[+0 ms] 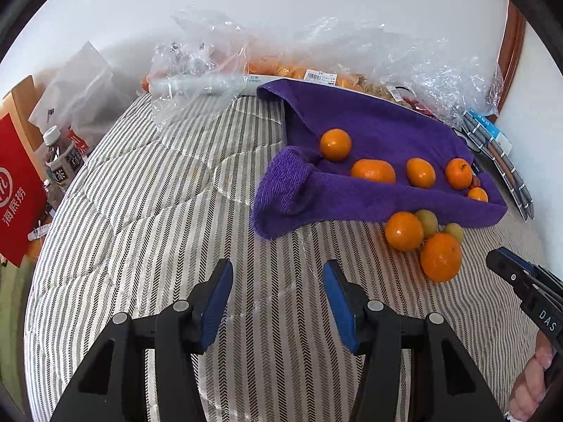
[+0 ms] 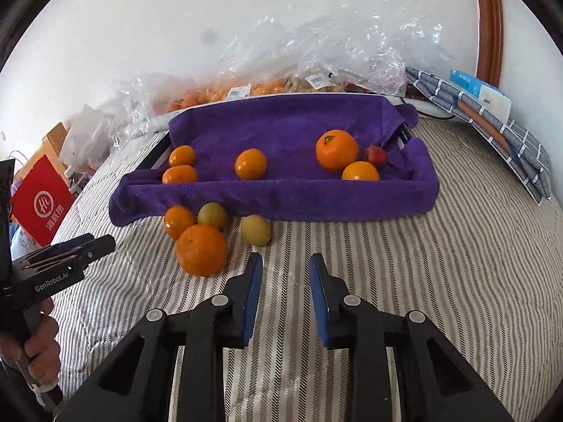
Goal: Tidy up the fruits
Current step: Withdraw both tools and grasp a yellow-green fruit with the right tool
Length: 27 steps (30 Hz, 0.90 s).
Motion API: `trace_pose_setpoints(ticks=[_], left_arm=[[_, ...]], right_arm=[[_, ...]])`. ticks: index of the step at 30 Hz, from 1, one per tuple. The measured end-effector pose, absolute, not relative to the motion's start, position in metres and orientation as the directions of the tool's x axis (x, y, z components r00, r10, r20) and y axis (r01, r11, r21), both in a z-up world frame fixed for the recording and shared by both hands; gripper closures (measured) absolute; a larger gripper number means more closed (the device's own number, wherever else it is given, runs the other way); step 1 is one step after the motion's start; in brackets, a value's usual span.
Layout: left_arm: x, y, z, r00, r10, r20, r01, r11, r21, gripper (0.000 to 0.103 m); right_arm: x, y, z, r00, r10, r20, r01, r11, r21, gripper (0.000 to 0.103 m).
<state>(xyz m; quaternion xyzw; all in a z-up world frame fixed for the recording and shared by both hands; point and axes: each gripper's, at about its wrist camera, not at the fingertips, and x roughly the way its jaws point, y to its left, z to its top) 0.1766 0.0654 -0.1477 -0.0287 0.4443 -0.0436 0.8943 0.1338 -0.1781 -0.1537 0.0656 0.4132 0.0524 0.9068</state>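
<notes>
A tray lined with a purple towel (image 2: pixel 281 197) (image 1: pixel 404 204) holds several oranges (image 2: pixel 336 149) (image 1: pixel 335 144) and a small red fruit (image 2: pixel 377 154). On the striped bed in front of it lie a big orange (image 2: pixel 201 249) (image 1: pixel 440 256), a smaller orange (image 2: pixel 177 221) (image 1: pixel 403 230) and two yellow-green fruits (image 2: pixel 255 230) (image 1: pixel 427 221). My left gripper (image 1: pixel 278 270) is open and empty, left of the loose fruits. My right gripper (image 2: pixel 286 263) is open and empty, just in front of the nearer yellow-green fruit.
Clear plastic bags with more fruit (image 2: pixel 309 70) (image 1: pixel 404 59) lie behind the tray by the wall. A folded checked cloth and a box (image 2: pixel 485 119) sit at the right. A red bag (image 1: pixel 16 190) and bottles (image 1: pixel 61 158) stand left of the bed.
</notes>
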Motion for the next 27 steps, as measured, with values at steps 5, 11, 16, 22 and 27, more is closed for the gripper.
trace_pose_setpoints(ticks=[5,11,16,22,27], left_arm=[[0.184,0.063,-0.154,0.612,-0.137,-0.779,0.113,0.990,-0.085,0.052],[0.182,0.060,-0.157,0.595,-0.220,-0.773,0.172,0.974,-0.145,0.048],[0.178,0.056,-0.157,0.599,-0.227,-0.768,0.188,0.972,-0.141,0.042],[0.179,0.059,-0.157,0.603,-0.213,-0.769,0.167,0.976,-0.139,0.042],[0.176,0.059,-0.156,0.601,-0.248,-0.759,0.188,0.968,-0.167,0.042]], right_arm=[[0.157,-0.168,-0.158,0.636,0.174,-0.752,-0.071,0.983,0.167,0.078],[0.180,-0.161,-0.167,0.604,0.209,-0.769,-0.103,0.977,0.185,0.079],[0.192,-0.160,-0.175,0.576,0.240,-0.781,-0.115,0.970,0.213,0.079],[0.191,-0.159,-0.175,0.591,0.235,-0.772,-0.117,0.971,0.207,0.079],[0.179,-0.169,-0.170,0.625,0.196,-0.755,-0.103,0.980,0.169,0.079]])
